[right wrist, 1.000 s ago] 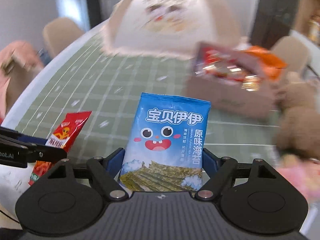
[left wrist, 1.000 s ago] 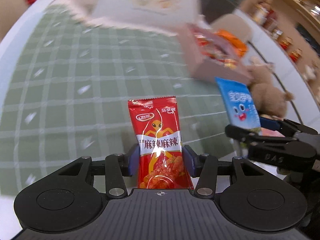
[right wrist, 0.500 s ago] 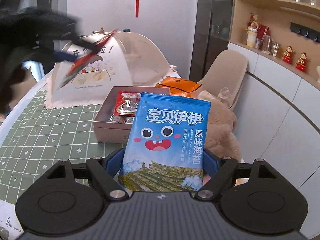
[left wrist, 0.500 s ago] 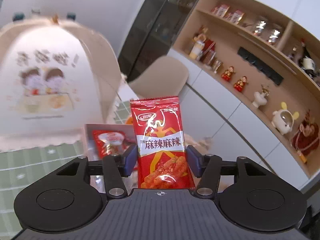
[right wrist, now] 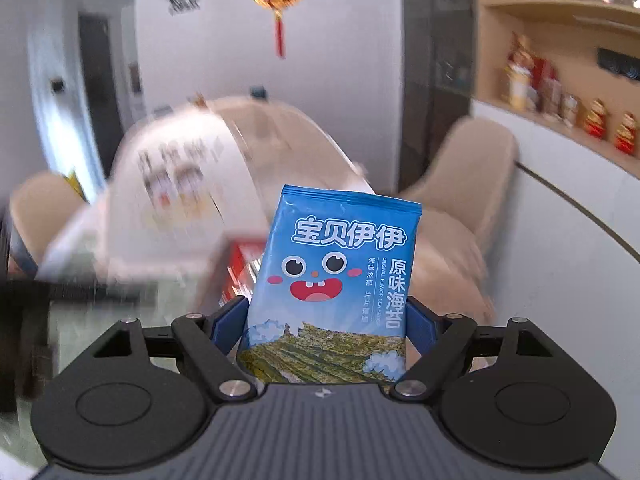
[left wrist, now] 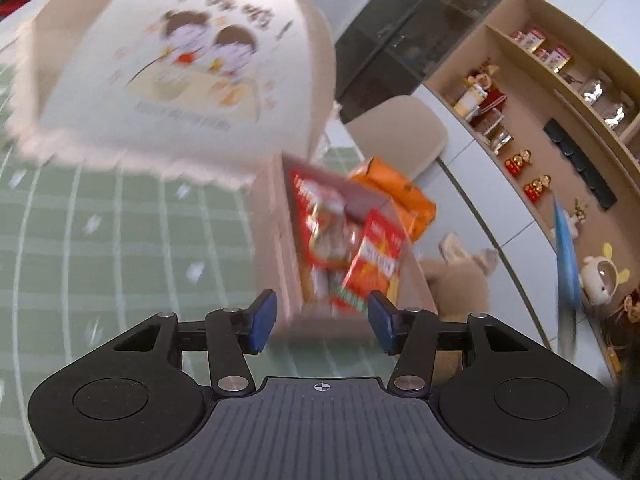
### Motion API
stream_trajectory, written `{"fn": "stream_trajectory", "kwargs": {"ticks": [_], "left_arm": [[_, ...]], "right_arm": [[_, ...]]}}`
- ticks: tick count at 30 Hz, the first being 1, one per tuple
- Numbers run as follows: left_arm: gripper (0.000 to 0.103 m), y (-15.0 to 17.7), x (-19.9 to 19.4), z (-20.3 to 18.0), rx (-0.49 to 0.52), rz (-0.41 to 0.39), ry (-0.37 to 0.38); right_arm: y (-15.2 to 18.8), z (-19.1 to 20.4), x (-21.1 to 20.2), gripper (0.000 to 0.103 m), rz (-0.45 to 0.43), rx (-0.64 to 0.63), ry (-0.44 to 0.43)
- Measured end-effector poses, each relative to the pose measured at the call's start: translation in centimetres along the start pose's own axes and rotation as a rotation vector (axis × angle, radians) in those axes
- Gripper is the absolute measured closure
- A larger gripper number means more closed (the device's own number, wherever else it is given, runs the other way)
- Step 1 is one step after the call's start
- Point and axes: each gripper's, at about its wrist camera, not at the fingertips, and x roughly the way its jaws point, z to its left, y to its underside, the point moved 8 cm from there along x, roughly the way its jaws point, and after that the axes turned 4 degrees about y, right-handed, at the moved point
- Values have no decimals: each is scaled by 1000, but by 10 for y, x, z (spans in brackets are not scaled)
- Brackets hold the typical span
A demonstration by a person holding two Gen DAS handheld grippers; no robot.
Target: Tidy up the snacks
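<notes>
My left gripper [left wrist: 322, 320] hovers just above the near end of a pinkish snack box [left wrist: 276, 248]. Its jaws are closing with nothing between them. The red spicy-snack packet [left wrist: 374, 260] is loose, blurred and tilted over the other red snacks in the box. In the right wrist view, my right gripper [right wrist: 326, 320] is shut on a blue seaweed packet [right wrist: 336, 280] and holds it upright in the air. That blue packet [left wrist: 566, 256] shows edge-on at the right of the left wrist view. Behind it, only a red corner of the box [right wrist: 240, 268] shows.
A cream mesh food cover [left wrist: 180, 60] stands on the green checked tablecloth [left wrist: 100, 240] behind the box. An orange bag [left wrist: 400, 196] and a plush bear [left wrist: 460, 276] lie beyond the box. A beige chair [left wrist: 396, 132] and wall shelves [left wrist: 560, 92] stand to the right.
The left gripper opened and let go of the red packet, which now sits loose over the box. Both grippers swung toward the box, and the right one rose with the blue packet.
</notes>
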Motion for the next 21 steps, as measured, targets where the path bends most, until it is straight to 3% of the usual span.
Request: {"fn": "stream_trajectory", "kwargs": {"ticks": [2,4,7,9,13,21], "left_arm": [[48,16,-13,2,-19,6,10],[48,29,-21,2,-15,8,6],[48,43,-27,6,28,25,-35],[48,52,-30,13,48,40,-62],[48,70,-33,31,56,56,-102],[48,107,-20,55,234,38,-278]], "right_arm": [[-27,8,27,12,28,37,-52],[-43,15,65,12,80,88,-101],[-39,14,108,12,129,124,-44],[-26,13,116,12,139,119,14],[13,19,105,12,158,89,26],[134,60,77,12,190,5,66]]}}
